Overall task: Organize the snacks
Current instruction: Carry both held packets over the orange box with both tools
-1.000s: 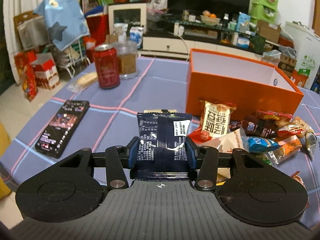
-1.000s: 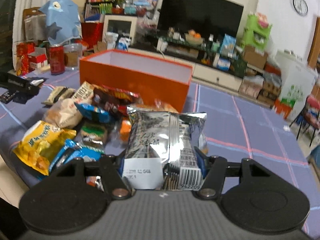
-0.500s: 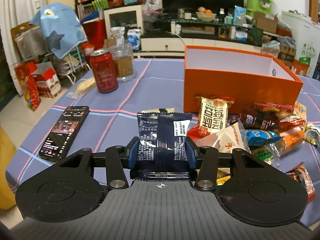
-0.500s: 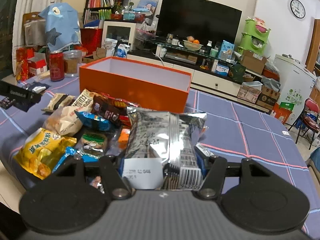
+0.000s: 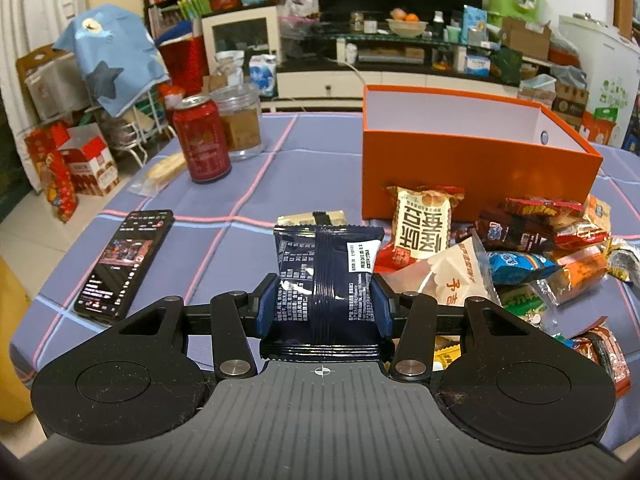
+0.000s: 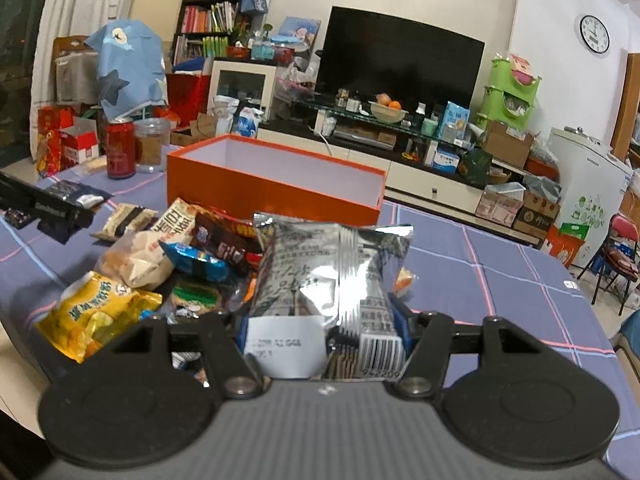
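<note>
Left wrist view has the biggest thing, the purple-blue checked tablecloth (image 5: 256,184), filling the frame, with the open orange box (image 5: 476,160) sitting at about 1 o'clock from the left gripper (image 5: 323,300). No snacks show inside from this angle, though its floor is hidden by the near wall. Below the box, at 2 to 3 o'clock, is the loose snack pile (image 5: 532,256), touching the box's front wall. A red soda can (image 5: 201,142) stands at 11 o'clock with a glass jar (image 5: 242,120) just behind it, and a black phone (image 5: 126,258) lies flat at 9 to 10 o'clock, well apart from the pile.

The left gripper's blue pads are clamped on a dark navy snack packet (image 5: 326,276), long axis pointing straight ahead along the fingers, lifted off the cloth. In the right wrist view the right gripper (image 6: 322,332) is squeezing a silver foil snack packet (image 6: 328,276) the same way, standing up out of the jaws.

What matters for the drop: the box lies dead ahead at 12 o'clock for the right gripper, just past the pile, while for the left it's off to the right. So the right hand looks to have the straighter run. Both packets probably need to clear the near orange wall first.
</note>
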Demonstrator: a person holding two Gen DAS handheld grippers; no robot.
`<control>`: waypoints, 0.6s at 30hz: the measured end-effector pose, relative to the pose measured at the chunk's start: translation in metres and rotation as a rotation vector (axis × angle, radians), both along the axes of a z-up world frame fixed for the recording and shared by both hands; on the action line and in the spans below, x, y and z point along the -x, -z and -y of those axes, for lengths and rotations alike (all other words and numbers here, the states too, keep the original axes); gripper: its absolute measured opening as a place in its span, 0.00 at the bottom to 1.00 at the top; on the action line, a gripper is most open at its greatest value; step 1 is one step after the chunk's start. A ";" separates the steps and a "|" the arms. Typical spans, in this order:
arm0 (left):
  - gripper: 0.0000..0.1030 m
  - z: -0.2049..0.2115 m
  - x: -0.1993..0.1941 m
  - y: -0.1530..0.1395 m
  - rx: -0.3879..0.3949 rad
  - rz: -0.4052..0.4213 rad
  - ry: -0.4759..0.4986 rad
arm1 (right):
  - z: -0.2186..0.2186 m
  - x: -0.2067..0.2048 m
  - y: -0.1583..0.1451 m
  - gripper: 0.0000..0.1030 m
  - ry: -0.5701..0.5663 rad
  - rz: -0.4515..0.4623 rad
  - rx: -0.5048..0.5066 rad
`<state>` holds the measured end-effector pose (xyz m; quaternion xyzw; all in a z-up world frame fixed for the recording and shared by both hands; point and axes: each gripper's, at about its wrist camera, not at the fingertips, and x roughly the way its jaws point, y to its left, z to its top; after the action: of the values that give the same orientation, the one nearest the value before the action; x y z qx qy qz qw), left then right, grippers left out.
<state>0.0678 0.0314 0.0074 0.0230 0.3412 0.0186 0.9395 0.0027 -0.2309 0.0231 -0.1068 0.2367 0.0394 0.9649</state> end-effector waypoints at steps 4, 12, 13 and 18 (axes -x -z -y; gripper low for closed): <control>0.20 0.003 0.000 0.001 -0.008 0.005 0.005 | 0.002 0.001 -0.002 0.60 0.003 0.016 -0.004; 0.20 0.010 0.002 0.000 -0.025 0.006 0.018 | 0.002 -0.001 0.000 0.60 0.007 -0.004 -0.006; 0.20 0.011 0.002 0.000 -0.024 0.005 0.021 | 0.002 -0.001 0.001 0.60 0.008 -0.006 -0.005; 0.20 0.012 0.003 0.000 -0.025 0.003 0.030 | 0.001 -0.002 0.003 0.60 0.008 -0.014 -0.001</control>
<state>0.0648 0.0191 0.0075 0.0397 0.3390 0.0087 0.9399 0.0048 -0.2318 0.0204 -0.1053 0.2440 0.0366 0.9633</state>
